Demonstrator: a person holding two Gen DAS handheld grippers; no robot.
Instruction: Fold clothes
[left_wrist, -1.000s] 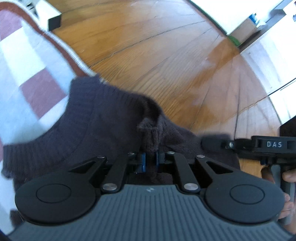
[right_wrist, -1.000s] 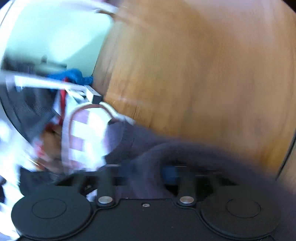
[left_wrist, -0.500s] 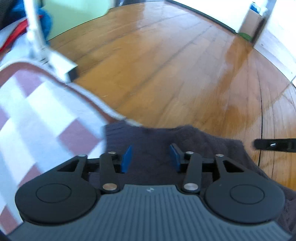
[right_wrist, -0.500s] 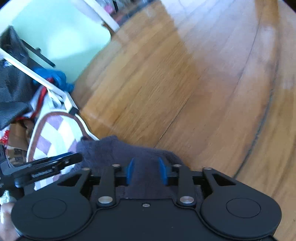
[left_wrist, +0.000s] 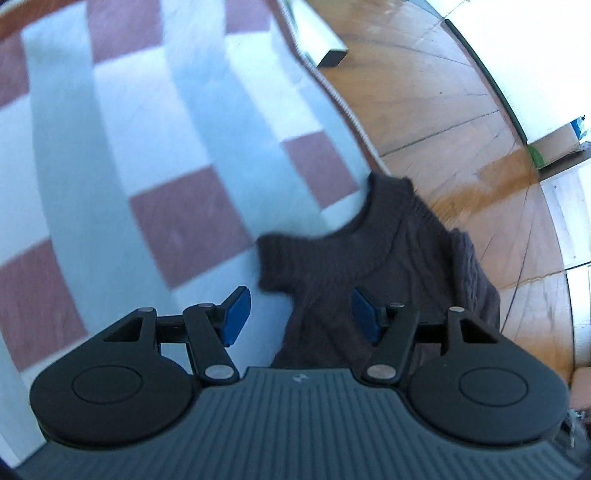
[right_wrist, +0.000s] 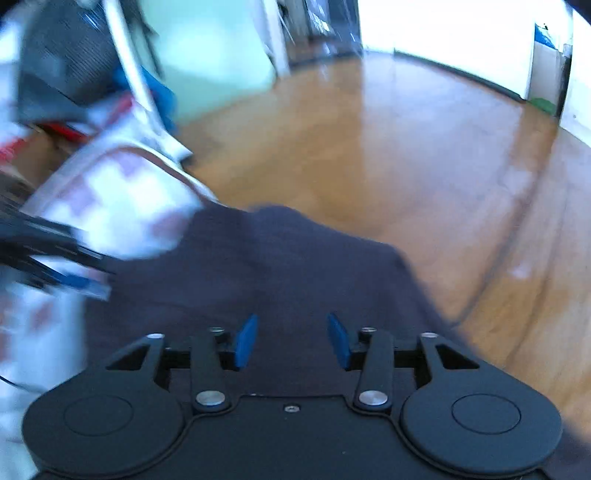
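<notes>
No containers in sight. Upper left of the right wrist view too blurred to sort out: a white frame, dark fabric, blue and red scraps. Dark knit sweater (left_wrist: 399, 254) lying lower centre-right of the left view, collar on the checked blanket (left_wrist: 155, 140), far side over the wood floor (left_wrist: 461, 110). Left claw (left_wrist: 299, 317) spread wide, grasping nothing, right pad over the knit. Right claw (right_wrist: 291, 341) likewise released, hovering over the sweater (right_wrist: 280, 266), contact unclear.
</notes>
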